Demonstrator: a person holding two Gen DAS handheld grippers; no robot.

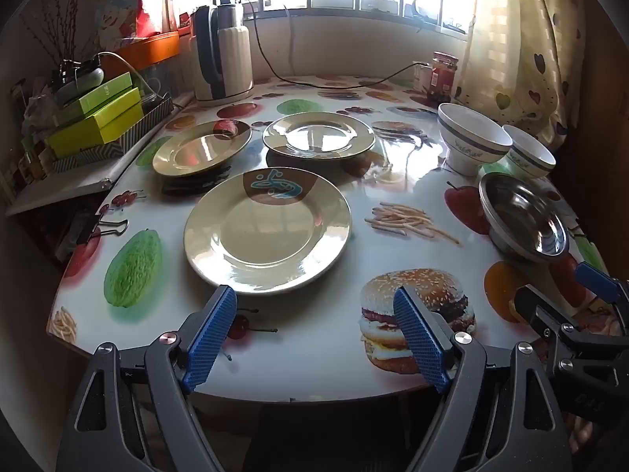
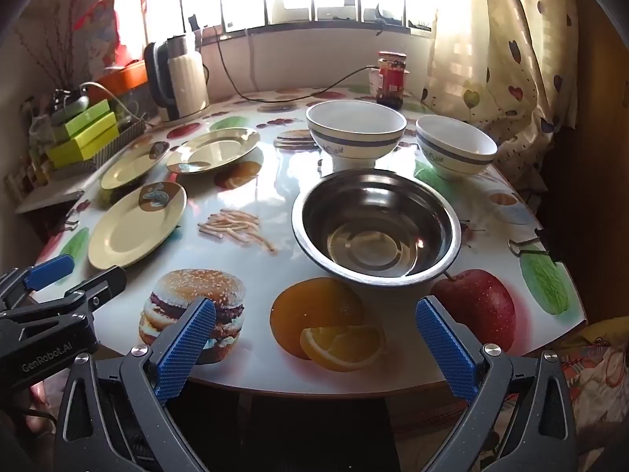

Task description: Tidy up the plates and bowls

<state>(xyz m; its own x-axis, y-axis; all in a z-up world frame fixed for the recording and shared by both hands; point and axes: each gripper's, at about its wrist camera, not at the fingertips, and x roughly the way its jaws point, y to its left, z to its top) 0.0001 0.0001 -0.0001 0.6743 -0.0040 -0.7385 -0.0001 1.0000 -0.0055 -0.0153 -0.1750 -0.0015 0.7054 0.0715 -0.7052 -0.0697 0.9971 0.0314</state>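
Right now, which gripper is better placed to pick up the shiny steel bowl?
Right. The right gripper hangs open directly before the steel bowl; the left gripper faces the nearest cream plate.

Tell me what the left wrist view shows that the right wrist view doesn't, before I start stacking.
Only the left wrist view: the black binder clip on the table's left edge, and the painted avocado beside the nearest plate.

Only the right wrist view: the painted apple and orange, the binder clip on the right edge, and the steel bowl's whole empty inside.

Both: three plates, two white bowls, the steel bowl, kettle, jar, and both grippers open, left gripper and right gripper, holding nothing.
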